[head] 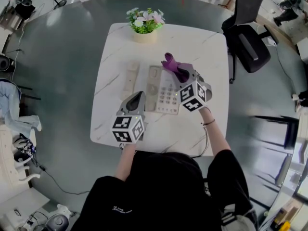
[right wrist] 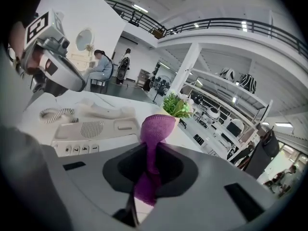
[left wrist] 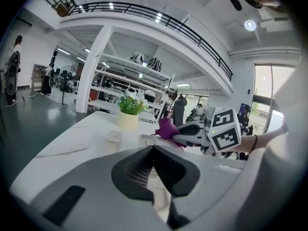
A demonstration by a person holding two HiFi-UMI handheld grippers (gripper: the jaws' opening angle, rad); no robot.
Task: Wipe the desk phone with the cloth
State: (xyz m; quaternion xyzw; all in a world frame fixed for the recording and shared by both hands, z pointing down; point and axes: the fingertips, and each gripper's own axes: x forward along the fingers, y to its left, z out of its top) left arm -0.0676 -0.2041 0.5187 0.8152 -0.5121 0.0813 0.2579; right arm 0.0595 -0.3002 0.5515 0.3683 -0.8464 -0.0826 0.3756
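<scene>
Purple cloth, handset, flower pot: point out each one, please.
purple cloth (right wrist: 155, 129), right gripper view, on the bunched top above the jaws.
handset (head: 131, 77), head view, on the middle of its grip.
flower pot (head: 144, 36), head view, on its front wall.

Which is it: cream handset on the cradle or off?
Off: the cream handset lies on the white marble table, left of the cream desk phone base.

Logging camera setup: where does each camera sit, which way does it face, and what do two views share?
Head view: on the person's head, facing steeply down at table, phone, left gripper, right gripper; forearms, black shirt show.
Left gripper view: on the left gripper, along its shut jaws toward the plant; right forearm shows.
Right gripper view: on the right gripper, along jaws shut on the cloth, over the phone.
Shared: all show the plant.
</scene>
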